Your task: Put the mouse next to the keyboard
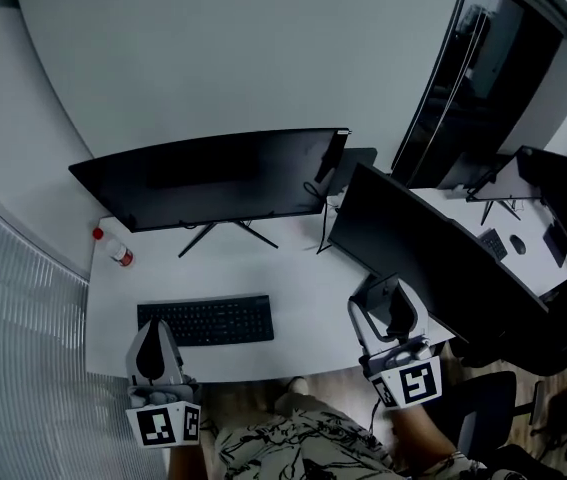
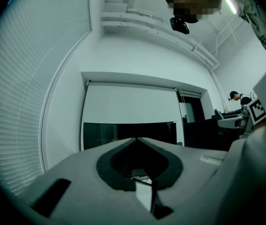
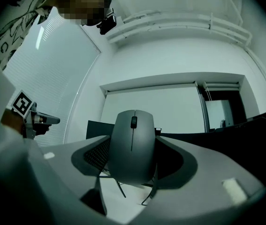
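Note:
A grey mouse (image 3: 133,146) with a scroll wheel stands upright between the jaws of my right gripper (image 3: 133,159), which is shut on it. In the head view this right gripper (image 1: 391,306) hovers over the desk's right front corner, well right of the black keyboard (image 1: 205,320), and the mouse (image 1: 400,313) shows as a dark shape between its fingers. The keyboard lies near the front edge of the white desk (image 1: 303,298). My left gripper (image 1: 152,346) is at the keyboard's front left corner; its jaws meet at the tip (image 2: 136,139) with nothing between them.
A wide curved monitor (image 1: 213,178) stands behind the keyboard, a second dark monitor (image 1: 428,253) angles along the desk's right side. A red-capped bottle (image 1: 116,249) stands at the left back. A chair (image 1: 483,408) sits at lower right. Window blinds (image 1: 13,348) run along the left.

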